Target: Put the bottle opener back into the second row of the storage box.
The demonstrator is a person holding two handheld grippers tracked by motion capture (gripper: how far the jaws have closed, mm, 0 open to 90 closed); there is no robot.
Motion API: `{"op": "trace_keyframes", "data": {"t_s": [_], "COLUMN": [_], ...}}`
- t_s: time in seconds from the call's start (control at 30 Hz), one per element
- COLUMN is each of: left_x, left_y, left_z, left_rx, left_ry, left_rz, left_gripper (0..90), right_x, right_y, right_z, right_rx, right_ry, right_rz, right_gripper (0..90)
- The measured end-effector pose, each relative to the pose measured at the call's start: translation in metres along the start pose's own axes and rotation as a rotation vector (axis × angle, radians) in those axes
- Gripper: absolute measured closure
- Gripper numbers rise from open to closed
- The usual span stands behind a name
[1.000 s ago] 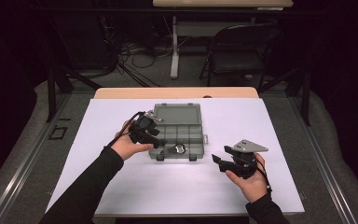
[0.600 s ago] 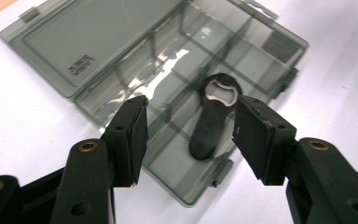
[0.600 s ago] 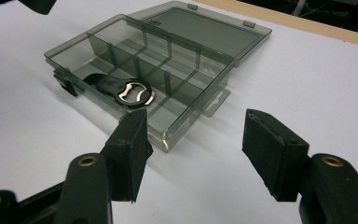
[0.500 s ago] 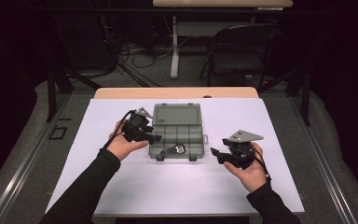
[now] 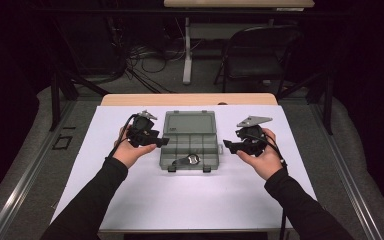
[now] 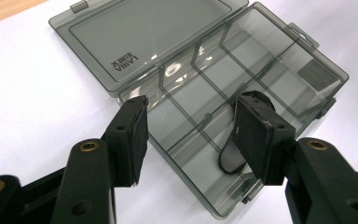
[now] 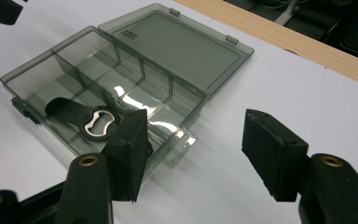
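The box (image 6: 242, 84) is looking like smoky, see-through plastic, smooth and glossy, catching glints along its dividers. The bottle opener (image 7: 86, 122) inside is showing a shiny metal head and a matt black handle. The table cover (image 5: 190, 200) is appearing matt white, with bare wood (image 5: 190, 99) edging its far side.

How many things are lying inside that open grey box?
1. A bottle opener lies in the long front compartment of the box, nearest the person. The other compartments look empty, though the jaws hide a little.
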State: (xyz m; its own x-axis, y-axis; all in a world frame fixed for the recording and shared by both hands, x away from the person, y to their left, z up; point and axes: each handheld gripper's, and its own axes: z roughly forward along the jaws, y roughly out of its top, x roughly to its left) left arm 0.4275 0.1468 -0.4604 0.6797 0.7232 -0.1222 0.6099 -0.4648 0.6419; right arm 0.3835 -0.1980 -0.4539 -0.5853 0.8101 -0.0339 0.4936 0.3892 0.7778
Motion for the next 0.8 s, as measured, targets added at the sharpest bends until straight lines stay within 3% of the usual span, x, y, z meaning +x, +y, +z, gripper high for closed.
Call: {"op": "trace_keyframes", "data": {"t_s": [0.33, 0.8], "left_x": [0.005, 0.017], "left_y": [0.001, 0.003], "left_z": [0.004, 0.014], "left_rx": [-0.003, 0.002], "left_ry": [0.014, 0.049], "left_rz": [-0.028, -0.075], "left_gripper": [45.0, 45.9], "right_x": [-0.007, -0.019], "right_y": [0.029, 0.057], "right_z": [0.023, 0.059], "right_rx": [0.077, 0.144], "right_ry": [0.029, -0.03], "right_rz": [0.028, 0.077], "right_gripper": [42.6, 42.6]}}
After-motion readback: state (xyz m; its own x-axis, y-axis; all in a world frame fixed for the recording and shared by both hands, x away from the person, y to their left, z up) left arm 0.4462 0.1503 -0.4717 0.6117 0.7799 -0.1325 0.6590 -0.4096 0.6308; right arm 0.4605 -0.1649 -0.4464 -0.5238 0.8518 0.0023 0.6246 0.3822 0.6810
